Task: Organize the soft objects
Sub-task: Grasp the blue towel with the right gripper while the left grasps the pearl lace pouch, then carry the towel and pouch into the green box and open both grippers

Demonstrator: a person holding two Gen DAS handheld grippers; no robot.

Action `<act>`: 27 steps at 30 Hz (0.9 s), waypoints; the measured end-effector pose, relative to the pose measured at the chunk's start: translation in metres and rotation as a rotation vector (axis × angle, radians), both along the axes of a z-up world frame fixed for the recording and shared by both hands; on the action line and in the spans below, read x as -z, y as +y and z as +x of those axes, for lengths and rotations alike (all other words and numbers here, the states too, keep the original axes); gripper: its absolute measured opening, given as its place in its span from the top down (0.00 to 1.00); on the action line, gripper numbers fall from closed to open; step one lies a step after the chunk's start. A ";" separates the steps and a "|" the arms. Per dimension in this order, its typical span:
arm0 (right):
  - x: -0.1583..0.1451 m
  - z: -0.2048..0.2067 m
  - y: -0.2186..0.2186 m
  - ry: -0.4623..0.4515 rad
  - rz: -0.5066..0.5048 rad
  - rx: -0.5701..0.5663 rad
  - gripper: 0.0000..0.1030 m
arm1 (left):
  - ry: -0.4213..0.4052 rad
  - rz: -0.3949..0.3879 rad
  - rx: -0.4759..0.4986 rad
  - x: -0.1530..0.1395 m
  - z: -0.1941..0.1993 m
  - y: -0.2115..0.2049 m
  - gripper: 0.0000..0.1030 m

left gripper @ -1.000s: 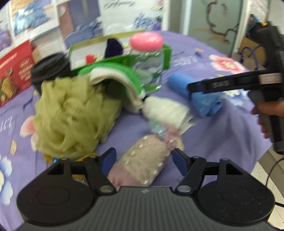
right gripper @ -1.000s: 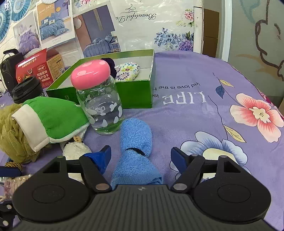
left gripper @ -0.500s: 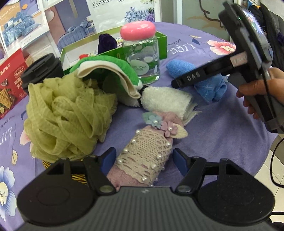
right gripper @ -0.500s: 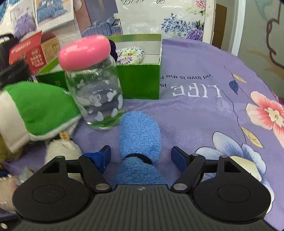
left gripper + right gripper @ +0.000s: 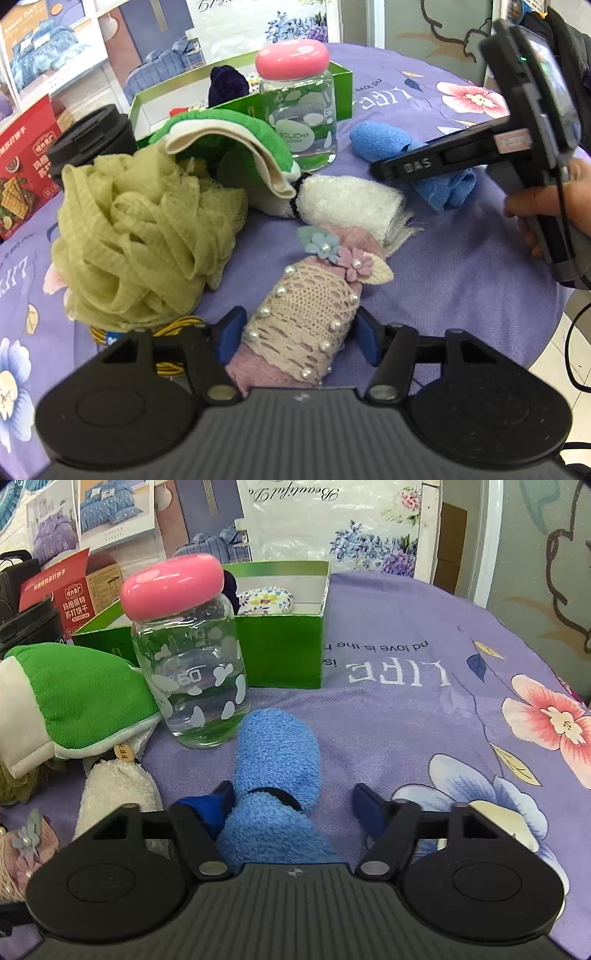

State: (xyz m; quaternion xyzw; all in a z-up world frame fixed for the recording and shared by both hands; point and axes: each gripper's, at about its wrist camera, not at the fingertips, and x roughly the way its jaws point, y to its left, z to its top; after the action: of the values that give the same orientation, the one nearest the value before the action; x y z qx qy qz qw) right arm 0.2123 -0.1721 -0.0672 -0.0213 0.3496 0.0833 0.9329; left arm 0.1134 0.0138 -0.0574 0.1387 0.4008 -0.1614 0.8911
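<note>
Closer now than a second ago, the left gripper point(image 5: 300, 332) has its blue fingers spread on either side of the pink lace sock roll point(image 5: 303, 325), both apart from it. That roll lies on the purple flowered cloth point(image 5: 461, 295), touching the white fluffy roll point(image 5: 351, 203), beside the olive mesh sponge point(image 5: 144, 236). The right gripper point(image 5: 295, 805) stands open astride the blue sock roll point(image 5: 277, 760), its left finger touching it, near the pink-lidded jar point(image 5: 192, 664) and green box point(image 5: 284, 657).
</note>
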 end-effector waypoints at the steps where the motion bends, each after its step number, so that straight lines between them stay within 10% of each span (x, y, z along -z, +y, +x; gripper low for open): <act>1: -0.002 -0.003 -0.003 -0.003 0.021 -0.002 0.85 | 0.000 0.002 -0.005 -0.002 -0.001 0.000 0.43; 11: -0.031 -0.037 -0.022 -0.056 0.078 0.001 0.90 | 0.009 -0.162 -0.016 -0.042 -0.021 0.015 0.45; 27: -0.053 -0.043 -0.032 -0.106 0.117 0.008 0.90 | 0.044 -0.213 -0.048 -0.084 0.005 0.027 0.45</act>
State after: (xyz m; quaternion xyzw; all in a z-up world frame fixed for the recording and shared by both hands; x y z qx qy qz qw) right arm 0.1688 -0.2040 -0.0146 0.0302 0.2945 0.0987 0.9501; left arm 0.1184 0.0413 0.0262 0.0300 0.4041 -0.1848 0.8954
